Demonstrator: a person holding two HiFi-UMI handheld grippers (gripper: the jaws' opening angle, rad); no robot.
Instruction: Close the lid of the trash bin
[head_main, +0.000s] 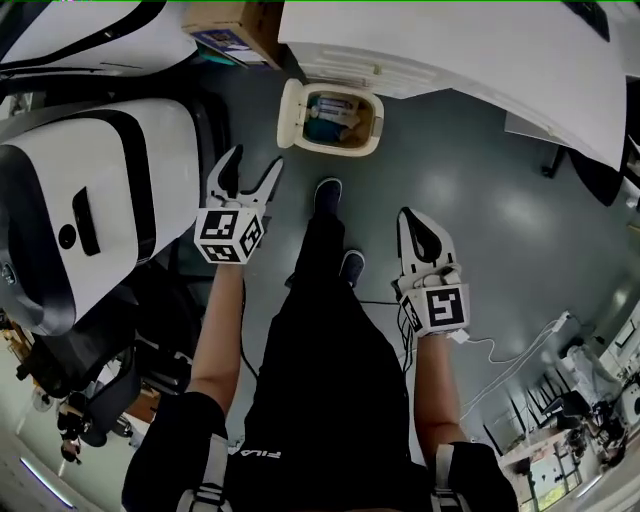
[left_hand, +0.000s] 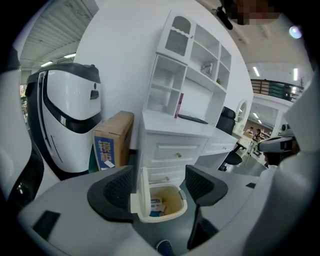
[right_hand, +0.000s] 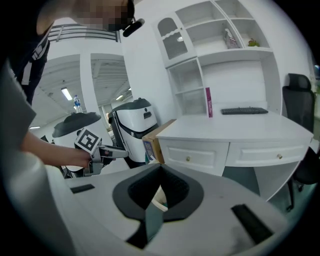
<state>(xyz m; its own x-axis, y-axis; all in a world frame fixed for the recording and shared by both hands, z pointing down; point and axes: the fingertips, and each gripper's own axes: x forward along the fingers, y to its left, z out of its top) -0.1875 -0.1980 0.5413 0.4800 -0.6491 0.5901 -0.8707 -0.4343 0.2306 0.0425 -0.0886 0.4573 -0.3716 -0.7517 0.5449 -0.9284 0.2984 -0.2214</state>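
Observation:
A small cream trash bin (head_main: 342, 120) stands on the grey floor against a white desk, with some litter inside. Its lid (head_main: 291, 113) stands raised on the bin's left side. My left gripper (head_main: 255, 162) is open, below and left of the bin, apart from it. In the left gripper view the bin (left_hand: 170, 204) and its upright lid (left_hand: 141, 192) show between the spread jaws of the left gripper (left_hand: 160, 186), farther off. My right gripper (head_main: 407, 216) is shut and empty, lower right of the bin. Only a sliver of the bin (right_hand: 159, 201) shows behind the right gripper (right_hand: 159, 175).
A white desk (head_main: 470, 55) with drawers and shelves rises behind the bin. A cardboard box (head_main: 235, 28) and a big white-and-black machine (head_main: 90, 200) stand to its left. The person's shoes (head_main: 328, 192) are just below the bin. A white cable (head_main: 515, 350) trails at right.

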